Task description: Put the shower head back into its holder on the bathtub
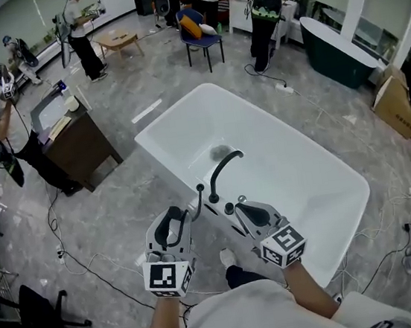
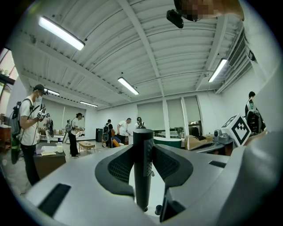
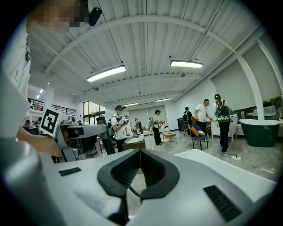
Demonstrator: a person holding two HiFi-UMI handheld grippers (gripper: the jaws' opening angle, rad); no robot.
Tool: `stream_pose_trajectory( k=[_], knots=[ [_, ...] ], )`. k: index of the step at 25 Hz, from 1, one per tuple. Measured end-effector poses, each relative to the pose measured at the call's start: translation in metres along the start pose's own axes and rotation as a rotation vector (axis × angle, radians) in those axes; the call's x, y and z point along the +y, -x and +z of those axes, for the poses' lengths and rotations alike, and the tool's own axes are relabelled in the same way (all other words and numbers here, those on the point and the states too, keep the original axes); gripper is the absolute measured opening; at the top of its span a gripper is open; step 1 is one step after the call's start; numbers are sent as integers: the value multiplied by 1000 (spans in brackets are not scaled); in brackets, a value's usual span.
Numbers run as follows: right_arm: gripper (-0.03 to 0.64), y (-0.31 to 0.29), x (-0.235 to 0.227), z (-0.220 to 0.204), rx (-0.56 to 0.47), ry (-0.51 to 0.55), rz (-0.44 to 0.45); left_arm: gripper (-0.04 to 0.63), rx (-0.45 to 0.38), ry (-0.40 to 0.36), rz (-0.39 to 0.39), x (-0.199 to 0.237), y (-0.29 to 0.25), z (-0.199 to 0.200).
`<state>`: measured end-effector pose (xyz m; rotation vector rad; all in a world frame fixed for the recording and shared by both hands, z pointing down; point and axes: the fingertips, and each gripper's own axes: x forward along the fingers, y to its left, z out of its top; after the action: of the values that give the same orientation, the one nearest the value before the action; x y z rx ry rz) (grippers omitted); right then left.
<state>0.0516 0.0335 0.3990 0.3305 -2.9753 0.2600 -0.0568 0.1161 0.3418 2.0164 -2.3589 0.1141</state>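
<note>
My left tongs (image 2: pixel 144 154) pinch the shower head (image 2: pixel 143 170) upright by its handle, ready for seating | right tongs (image 3: pixel 140 152) pressed together, empty | both near the bathtub (image 1: pixel 176 114) rim.

Dark cylindrical shower head (image 2: pixel 143 172), upright in the left tongs (image 2: pixel 143 152), near white bathtub (image 1: pixel 295 162)

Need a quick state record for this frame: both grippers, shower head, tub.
left gripper: shut on black shower head handle, held upright
right gripper: jaw tips together
shower head handle: off the tub, over the floor beside its near rim
bathtub: white, just ahead of the person
faucet: black, curved, on near rim
</note>
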Motion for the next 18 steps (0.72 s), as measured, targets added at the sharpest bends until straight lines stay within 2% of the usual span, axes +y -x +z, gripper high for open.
stream_pose_trajectory(
  k=[12,18],
  knots=[
    [18,-68,-36,10,33,9,46,140,15,17,31,44,-57,-1],
    [18,-92,-61,16,37,5,64,140,19,6,35,52,-89,3]
  ],
)
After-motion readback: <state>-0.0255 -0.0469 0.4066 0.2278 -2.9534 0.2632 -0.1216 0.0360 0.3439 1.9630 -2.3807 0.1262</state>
